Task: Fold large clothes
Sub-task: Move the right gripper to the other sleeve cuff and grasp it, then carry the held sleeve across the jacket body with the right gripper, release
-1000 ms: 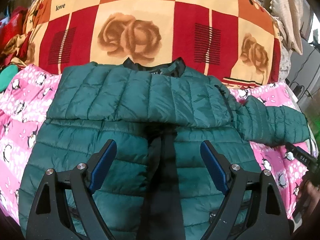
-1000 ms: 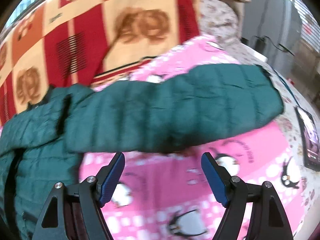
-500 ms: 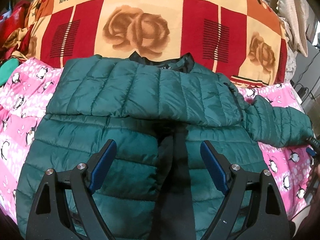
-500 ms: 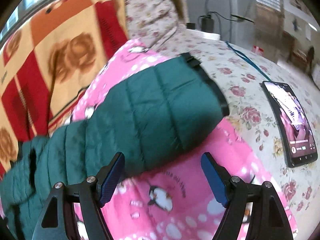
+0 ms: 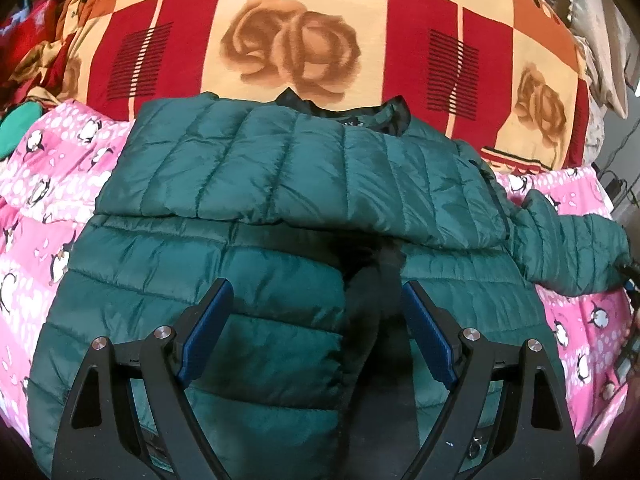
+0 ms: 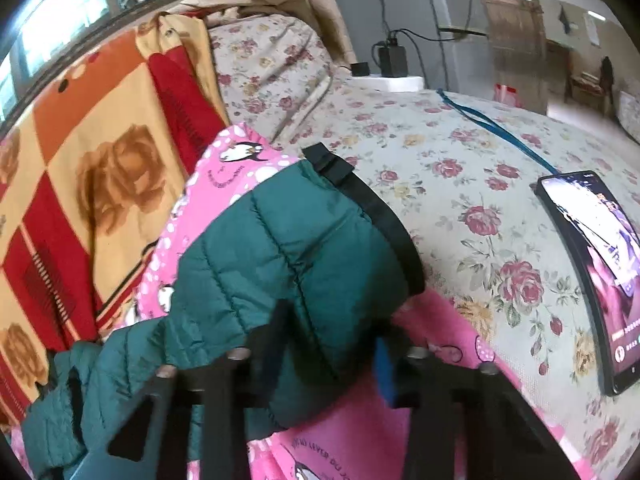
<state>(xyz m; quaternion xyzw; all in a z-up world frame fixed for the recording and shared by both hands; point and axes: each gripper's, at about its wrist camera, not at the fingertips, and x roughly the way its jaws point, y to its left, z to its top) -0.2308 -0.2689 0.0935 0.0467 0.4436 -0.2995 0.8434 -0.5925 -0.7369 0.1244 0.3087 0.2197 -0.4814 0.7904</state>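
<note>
A dark green puffer jacket lies front up on a pink penguin sheet, its black collar towards the far side. One sleeve is folded across the chest. The other sleeve sticks out to the right. My left gripper hovers open over the jacket's zip line, holding nothing. In the right wrist view my right gripper is closing its jaws, blurred, on that outstretched sleeve a little behind its black cuff; the quilted fabric is pinched between them.
A red, orange and cream rose blanket is piled behind the jacket. To the right lies a floral bedsheet with a lit phone, a blue cord and a charger on a white block. Red clothes sit far left.
My right gripper swung right along the sleeve to near its cuff, and its jaws went from wide apart to closed on the sleeve. The left gripper's view has barely changed.
</note>
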